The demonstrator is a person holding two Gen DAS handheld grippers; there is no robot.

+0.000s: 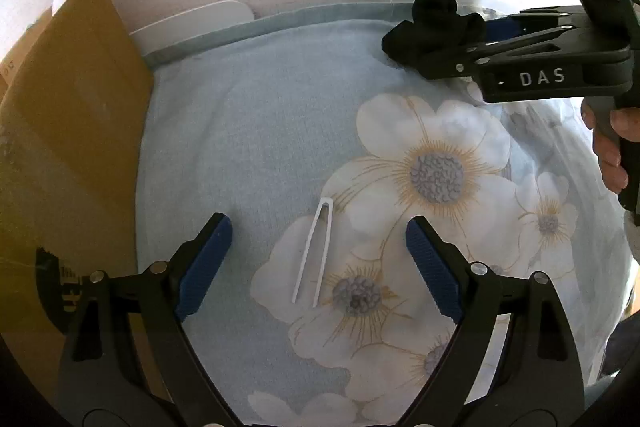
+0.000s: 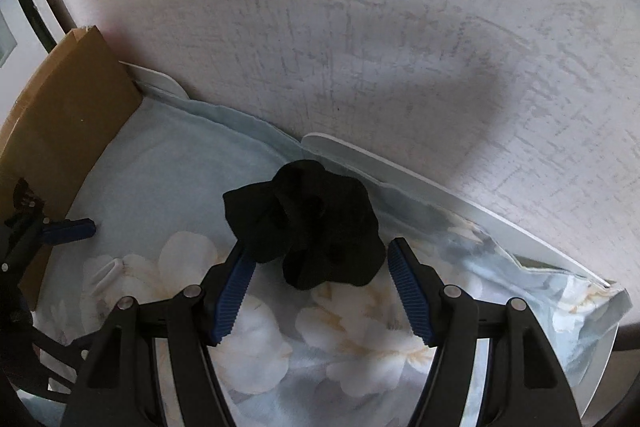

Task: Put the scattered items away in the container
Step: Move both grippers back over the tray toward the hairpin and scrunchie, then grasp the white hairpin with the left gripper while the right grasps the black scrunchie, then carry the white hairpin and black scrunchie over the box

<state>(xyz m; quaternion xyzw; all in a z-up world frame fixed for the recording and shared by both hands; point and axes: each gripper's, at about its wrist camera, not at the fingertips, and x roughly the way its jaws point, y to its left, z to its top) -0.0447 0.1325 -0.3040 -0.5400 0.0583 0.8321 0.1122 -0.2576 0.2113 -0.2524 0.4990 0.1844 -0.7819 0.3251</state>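
Note:
A white U-shaped hair clip (image 1: 314,251) lies on the flowered blue cloth (image 1: 248,131), between the fingers of my open left gripper (image 1: 316,239). It shows small at the left of the right wrist view (image 2: 108,269). A black scrunchie (image 2: 308,223) lies near the wall on the cloth, just ahead of my open right gripper (image 2: 320,259), whose left pad (image 2: 236,283) touches its edge. In the left wrist view the scrunchie (image 1: 432,27) sits at the tips of the right gripper (image 1: 476,47). A brown cardboard box (image 1: 68,131) stands at the left.
A textured white wall (image 2: 360,27) runs close behind the cloth. A white board edge (image 2: 440,187) lies under the cloth along the wall. The cardboard box (image 2: 68,99) borders the cloth's left side. A hand (image 1: 612,147) holds the right gripper's handle.

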